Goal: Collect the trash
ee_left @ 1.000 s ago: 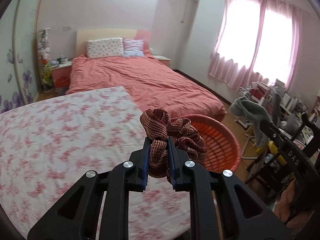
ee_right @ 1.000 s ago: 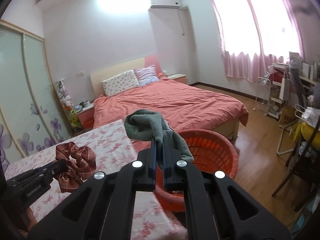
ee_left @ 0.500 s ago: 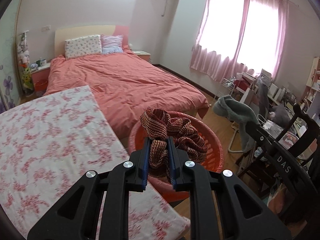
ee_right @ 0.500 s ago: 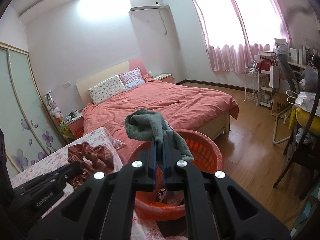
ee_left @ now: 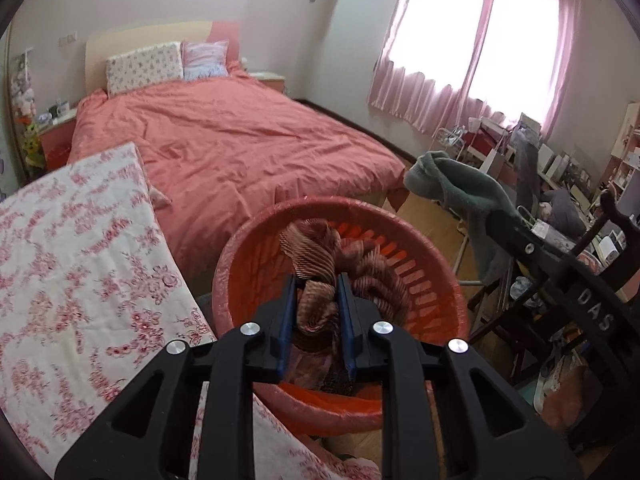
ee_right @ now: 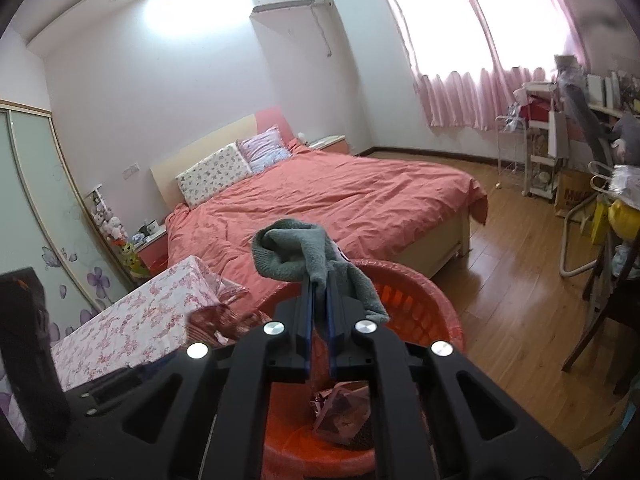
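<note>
The left gripper (ee_left: pixel 316 312) has its jaws parting around a red-brown striped scrunchie (ee_left: pixel 328 272), which sits between the blue pads and bunches forward and to the right past the tips; whether the pads still press on it is hard to tell, and motion blur smears the fabric. Straight below and ahead of those jaws gapes the round orange laundry basket (ee_left: pixel 248 256), its slotted wall and rim clear on the far side, its near rim hidden behind the gripper body. Left of the jaws the floral tabletop (ee_left: pixel 80 264) ends in an edge running beside the basket. The right gripper (ee_right: pixel 319 300) has its jaws easing apart too, with a grey-green sock (ee_right: pixel 296 252) between them; the sock rises above the tips, folds into a lump to the left and hangs a tail to the right, over the basket's rim. Under these jaws, on the basket floor, lies a crumpled pinkish wrapper (ee_right: pixel 340 416), partly cut off by the gripper. Right of the basket there is open wooden floor (ee_right: pixel 512 280); beyond it stretches the salmon bed (ee_right: pixel 340 208).
</note>
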The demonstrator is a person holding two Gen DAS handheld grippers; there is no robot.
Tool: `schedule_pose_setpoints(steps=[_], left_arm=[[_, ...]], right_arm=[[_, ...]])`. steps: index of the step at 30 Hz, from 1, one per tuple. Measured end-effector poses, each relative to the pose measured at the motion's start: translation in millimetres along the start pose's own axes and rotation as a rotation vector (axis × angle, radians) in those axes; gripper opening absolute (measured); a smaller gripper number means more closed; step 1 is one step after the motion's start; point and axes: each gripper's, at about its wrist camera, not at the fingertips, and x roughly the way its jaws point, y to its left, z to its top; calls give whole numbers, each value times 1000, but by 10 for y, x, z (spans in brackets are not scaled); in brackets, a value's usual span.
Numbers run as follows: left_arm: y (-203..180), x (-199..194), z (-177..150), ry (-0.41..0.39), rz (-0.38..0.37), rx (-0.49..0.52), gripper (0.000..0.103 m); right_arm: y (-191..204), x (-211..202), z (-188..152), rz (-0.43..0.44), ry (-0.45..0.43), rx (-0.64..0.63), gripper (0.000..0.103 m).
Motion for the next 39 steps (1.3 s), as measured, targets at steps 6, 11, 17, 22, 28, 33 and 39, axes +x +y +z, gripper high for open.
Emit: schedule_pose_setpoints(steps=[6,11,17,22,28,33,39], left_arm=[[70,94,-92,45,32,-9,40],[204,-160,-168,31,69,-32,46],[461,-819,-273,-58,142,-62,70],[576,-1437,-465,-135,208,-81,93],[649,-2105,-813,-222,294,-97,100],[604,-2471,-1115,-288,398,-88,100],[561,-2725,-1419,-331,521,-93,100]], right_arm=[[-115,100,-15,-5,22,36,30],[-93,-119,-52,-31,11,14,50],[166,-693,-143,-24,-36,-49,80],[455,-1184,-326,-33,-53,-119,99],[845,-1755,-665,-100,-88,-237,99],[1073,-2189,-931,-121,-138,-283,99],[1253,-2561,-1217,-124,-180,-321,99]])
